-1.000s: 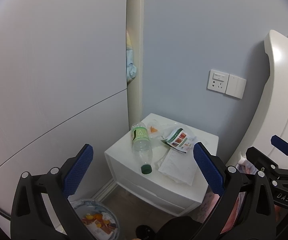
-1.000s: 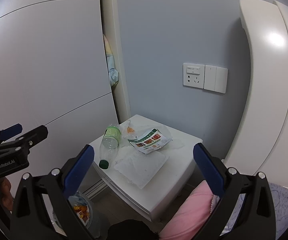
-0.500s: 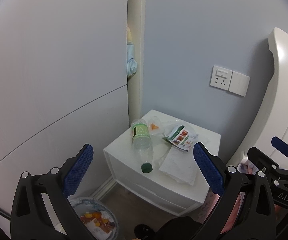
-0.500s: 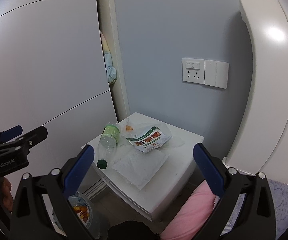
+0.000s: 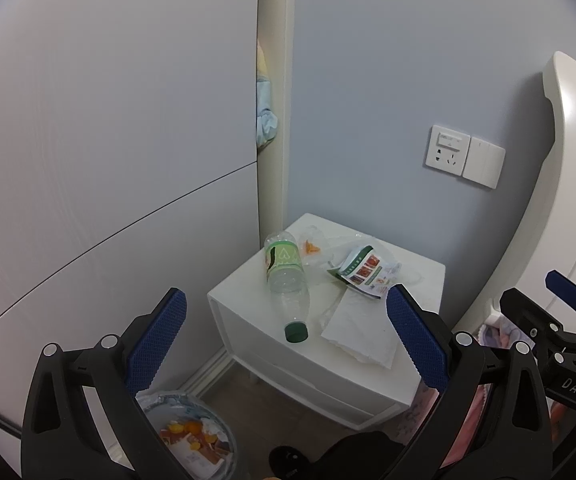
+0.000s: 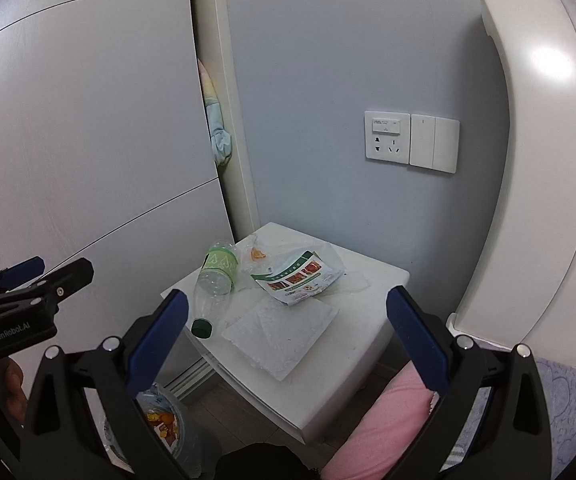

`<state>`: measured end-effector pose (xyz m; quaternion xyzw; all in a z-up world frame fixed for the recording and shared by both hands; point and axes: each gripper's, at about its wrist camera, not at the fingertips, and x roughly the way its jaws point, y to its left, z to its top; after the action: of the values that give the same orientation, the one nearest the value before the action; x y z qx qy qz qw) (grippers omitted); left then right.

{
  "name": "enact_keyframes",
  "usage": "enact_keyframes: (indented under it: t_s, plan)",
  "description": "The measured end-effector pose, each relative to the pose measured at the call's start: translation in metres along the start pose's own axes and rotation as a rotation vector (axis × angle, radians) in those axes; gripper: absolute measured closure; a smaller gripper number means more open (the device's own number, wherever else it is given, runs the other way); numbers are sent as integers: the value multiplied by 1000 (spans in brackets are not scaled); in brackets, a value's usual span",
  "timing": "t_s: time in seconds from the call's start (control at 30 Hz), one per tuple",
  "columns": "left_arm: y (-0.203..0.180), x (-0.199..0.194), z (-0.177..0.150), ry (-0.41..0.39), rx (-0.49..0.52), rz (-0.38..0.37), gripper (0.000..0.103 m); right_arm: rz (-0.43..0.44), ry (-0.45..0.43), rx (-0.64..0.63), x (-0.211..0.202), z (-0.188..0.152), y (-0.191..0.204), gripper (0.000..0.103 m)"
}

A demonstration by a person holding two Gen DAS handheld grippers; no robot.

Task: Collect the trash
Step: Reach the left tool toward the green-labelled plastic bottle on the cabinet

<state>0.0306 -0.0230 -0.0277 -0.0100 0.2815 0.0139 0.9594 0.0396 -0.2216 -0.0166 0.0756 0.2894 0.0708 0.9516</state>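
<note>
A white nightstand (image 5: 428, 280) (image 6: 376, 320) holds the trash. An empty clear bottle (image 5: 286, 280) (image 6: 214, 284) with a green label and green cap lies on its side at the left. A printed snack wrapper (image 5: 368, 274) (image 6: 298, 276), a clear plastic bag with an orange scrap (image 5: 312, 246) (image 6: 257, 254) and a white paper towel (image 5: 362, 330) (image 6: 280, 330) lie beside it. My left gripper (image 5: 286, 332) is open and empty, back from the nightstand. My right gripper (image 6: 286, 328) is open and empty, also short of it.
A bin lined with plastic (image 5: 192, 436) (image 6: 164, 420) stands on the floor left of the nightstand, holding orange scraps. A white headboard (image 5: 568, 200) (image 6: 536, 160) and pink bedding (image 6: 388, 420) are at the right. A wardrobe (image 5: 108, 160) fills the left. A wall socket (image 6: 386, 136) is above.
Both grippers have risen and drifted slightly, so the nightstand sits a little lower and closer in both views. Both stay open and empty.
</note>
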Motion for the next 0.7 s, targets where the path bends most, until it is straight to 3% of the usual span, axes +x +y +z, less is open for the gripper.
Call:
enact_keyframes:
  t_s: [0.37, 0.7]
  plan:
    - [3, 6, -4, 2, 7, -8, 6, -1, 6, -1, 5, -1, -2, 6]
    - [16, 31, -18, 44, 24, -83, 6, 26, 44, 124, 24, -6, -31, 6]
